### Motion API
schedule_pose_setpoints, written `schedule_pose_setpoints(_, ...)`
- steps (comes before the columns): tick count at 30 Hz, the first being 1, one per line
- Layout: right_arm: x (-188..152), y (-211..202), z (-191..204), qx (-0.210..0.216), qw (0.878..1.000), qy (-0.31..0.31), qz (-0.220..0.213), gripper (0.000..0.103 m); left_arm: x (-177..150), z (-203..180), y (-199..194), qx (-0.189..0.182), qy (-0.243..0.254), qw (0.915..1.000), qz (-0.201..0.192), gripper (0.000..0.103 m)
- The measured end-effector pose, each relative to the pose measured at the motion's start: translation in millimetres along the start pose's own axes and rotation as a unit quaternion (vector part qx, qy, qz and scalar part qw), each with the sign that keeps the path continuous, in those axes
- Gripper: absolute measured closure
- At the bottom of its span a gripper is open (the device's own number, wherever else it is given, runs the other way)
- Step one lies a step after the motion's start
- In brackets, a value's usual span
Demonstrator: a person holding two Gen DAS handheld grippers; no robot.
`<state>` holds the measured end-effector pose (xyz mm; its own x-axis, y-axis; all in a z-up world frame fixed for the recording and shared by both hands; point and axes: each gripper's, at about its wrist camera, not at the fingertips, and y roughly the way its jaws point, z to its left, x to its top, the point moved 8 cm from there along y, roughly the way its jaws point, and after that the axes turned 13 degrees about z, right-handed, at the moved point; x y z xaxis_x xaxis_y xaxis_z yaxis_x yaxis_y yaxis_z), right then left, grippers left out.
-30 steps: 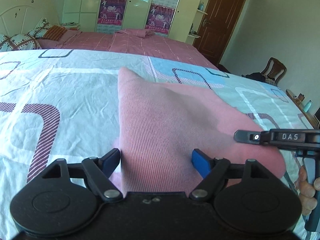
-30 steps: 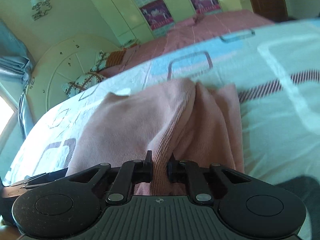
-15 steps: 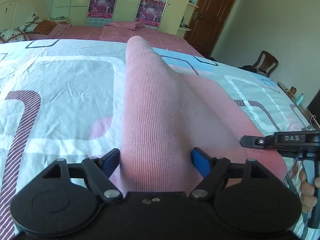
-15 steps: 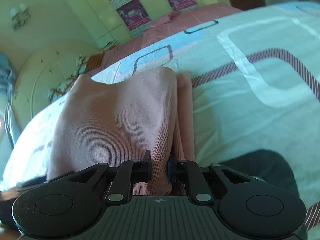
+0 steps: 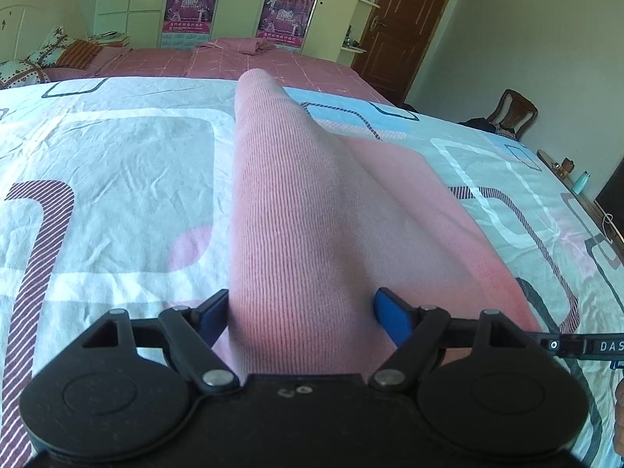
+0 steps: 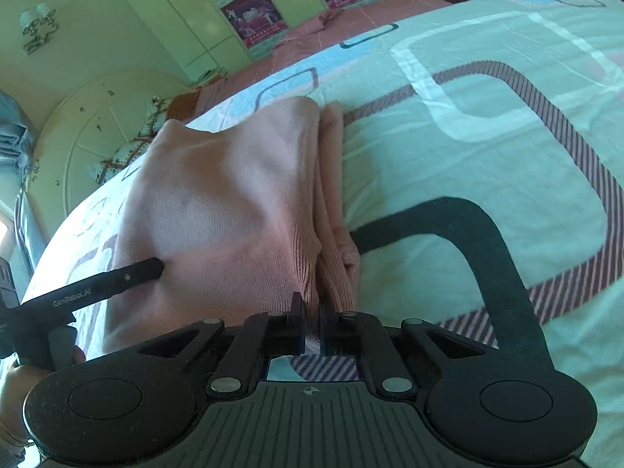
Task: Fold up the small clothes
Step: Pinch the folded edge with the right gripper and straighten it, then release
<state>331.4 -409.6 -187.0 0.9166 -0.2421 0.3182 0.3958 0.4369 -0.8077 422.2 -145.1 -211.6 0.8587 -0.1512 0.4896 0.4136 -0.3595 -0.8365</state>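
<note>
A pink ribbed knit garment [image 5: 312,210] lies on a patterned bedsheet [image 5: 117,163]. My left gripper [image 5: 300,312] has its blue pads spread wide, and the garment's lifted edge drapes between them and over the gripper body. My right gripper [image 6: 311,323] is shut on the garment's hem [image 6: 308,288], with the cloth pinched between the pads. In the right wrist view the garment [image 6: 218,202] is raised in a fold, with a folded strip beside it [image 6: 331,195]. The left gripper's finger [image 6: 109,284] shows at the left there. The right gripper's finger [image 5: 585,346] shows at the right of the left wrist view.
A second bed with a pink cover [image 5: 241,58] and pillows [image 5: 46,58] lies behind. Wardrobes with posters [image 5: 191,4] line the far wall. A brown door [image 5: 409,27] and a wooden chair [image 5: 511,113] stand at the right. A white headboard [image 6: 89,132] shows in the right wrist view.
Both grippers have carried the garment's near edge up and forward, so the cloth now rises in a tall fold. The right gripper stayed shut on the hem and the left stayed wide.
</note>
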Motion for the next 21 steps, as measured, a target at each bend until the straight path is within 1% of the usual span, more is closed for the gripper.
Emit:
schedule_pose_setpoints(2, 1, 3, 1, 0.004, 1.0, -0.008, 0.015, 0.097, 3, 2, -2, -0.007, -0.008, 0.9999, 0.006, 0.026)
schedule_pose_setpoints(3, 5, -1, 4, 0.004, 1.0, -0.014, 0.01, 0.096, 6, 4, -4, -0.012, -0.013, 0.9998, 0.006, 0.027)
schedule_pose_setpoints(5, 20, -11, 10, 0.012, 1.0, -0.019, -0.017, 0.074, 15, 7, -11, -0.015, -0.019, 0.9997, -0.001, 0.027)
schedule_pose_setpoints(6, 27, -15, 12, 0.012, 0.999, -0.021, -0.029, 0.054, 21, 8, -14, -0.016, -0.02, 0.9997, -0.008, 0.027)
schedule_pose_setpoints(7, 37, -16, 14, 0.009, 0.999, -0.025, -0.041, 0.05, 28, 9, -16, -0.014, -0.019, 0.9996, -0.014, 0.027)
schedule_pose_setpoints(11, 74, -2, 20, 0.002, 0.998, -0.028, -0.058, 0.05, 55, 16, -14, -0.003, -0.028, 0.9991, -0.03, 0.027)
schedule_pose_setpoints(15, 112, 23, 17, 0.007, 0.998, 0.002, -0.069, 0.051, 77, 26, -3, 0.006, -0.041, 0.9983, -0.042, 0.027)
schedule_pose_setpoints(18, 134, 47, 13, 0.012, 0.998, 0.024, -0.06, 0.051, 87, 31, 10, 0.002, -0.05, 0.9979, -0.041, 0.027)
schedule_pose_setpoints(19, 140, 55, 9, 0.011, 0.998, 0.032, -0.057, 0.061, 89, 32, 14, 0.002, -0.05, 0.998, -0.04, 0.026)
schedule_pose_setpoints(21, 147, 66, 8, 0.012, 0.998, 0.034, -0.051, 0.088, 90, 34, 22, 0.002, -0.053, 0.998, -0.034, 0.026)
